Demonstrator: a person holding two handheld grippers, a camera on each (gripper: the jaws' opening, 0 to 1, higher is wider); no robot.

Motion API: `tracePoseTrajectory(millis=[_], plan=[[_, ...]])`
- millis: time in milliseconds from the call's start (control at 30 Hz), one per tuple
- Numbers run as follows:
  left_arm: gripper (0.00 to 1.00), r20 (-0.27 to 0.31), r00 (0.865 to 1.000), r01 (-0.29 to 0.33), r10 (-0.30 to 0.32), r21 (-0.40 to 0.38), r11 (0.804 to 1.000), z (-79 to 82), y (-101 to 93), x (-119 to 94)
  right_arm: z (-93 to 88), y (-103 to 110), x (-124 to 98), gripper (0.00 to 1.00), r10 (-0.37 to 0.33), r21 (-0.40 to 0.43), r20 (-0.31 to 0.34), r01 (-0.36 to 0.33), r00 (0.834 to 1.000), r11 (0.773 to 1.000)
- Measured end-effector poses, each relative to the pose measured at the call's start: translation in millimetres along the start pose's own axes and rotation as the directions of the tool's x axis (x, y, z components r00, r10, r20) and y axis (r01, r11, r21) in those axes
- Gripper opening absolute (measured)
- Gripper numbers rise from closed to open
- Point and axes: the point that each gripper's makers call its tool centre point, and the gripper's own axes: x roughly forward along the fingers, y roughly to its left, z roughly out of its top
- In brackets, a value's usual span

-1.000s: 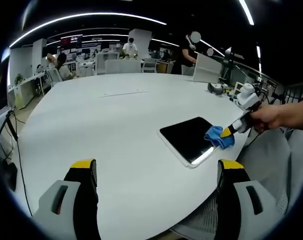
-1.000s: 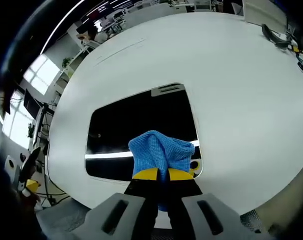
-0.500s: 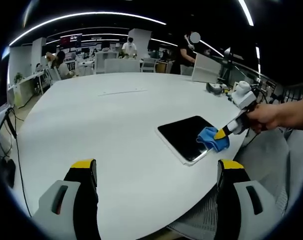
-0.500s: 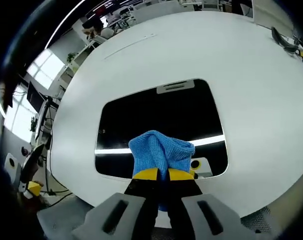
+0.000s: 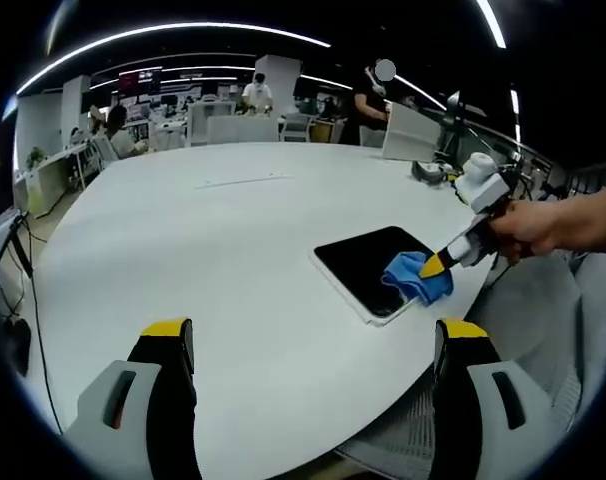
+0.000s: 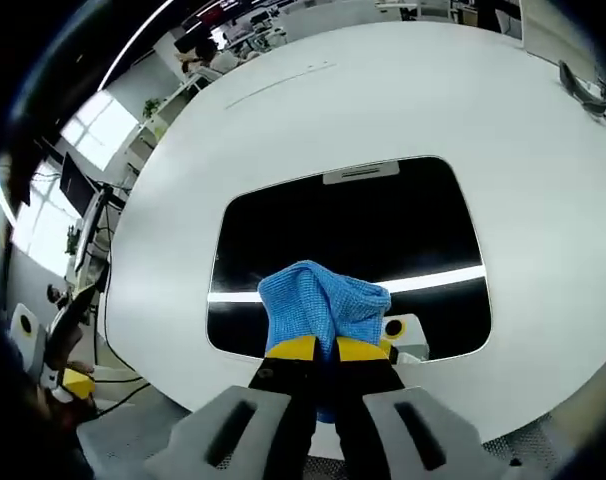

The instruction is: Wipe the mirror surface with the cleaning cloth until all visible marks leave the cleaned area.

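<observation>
Gripping the blue cleaning cloth [image 6: 321, 305], the right tool [image 6: 316, 348] sat on the near end of the mirror [image 6: 353, 225] by the worktop [image 5: 213, 250] edge, unwiped glass stretching ahead along its long axis, while the left tool [image 5: 313, 340], spread and empty, hung well apart.

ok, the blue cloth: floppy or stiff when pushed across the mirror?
Probably floppy: the blue cloth bunches in soft folds above the right hand-held gripper, whose jaws are shut on it. Its knitted weave should drag, not slip, on the mirror. Likely light.
</observation>
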Motion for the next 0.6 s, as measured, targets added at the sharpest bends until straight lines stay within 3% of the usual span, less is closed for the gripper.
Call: tracePoseTrajectory(millis=[200,600], plan=[[0.99,0.007,1.000,0.011,-0.011,-0.003,1.000,1.3,-4.0,3,0.6,0,1,0.00,0.008,0.013,0.002,-0.008,1.000,1.000],[0.99,-0.001,1.000,0.008,-0.008,0.005,1.000,0.9,-2.3,1,-1.8,26,9,0.00,0.038,-0.040,-0.013,-0.039,0.999,0.998]])
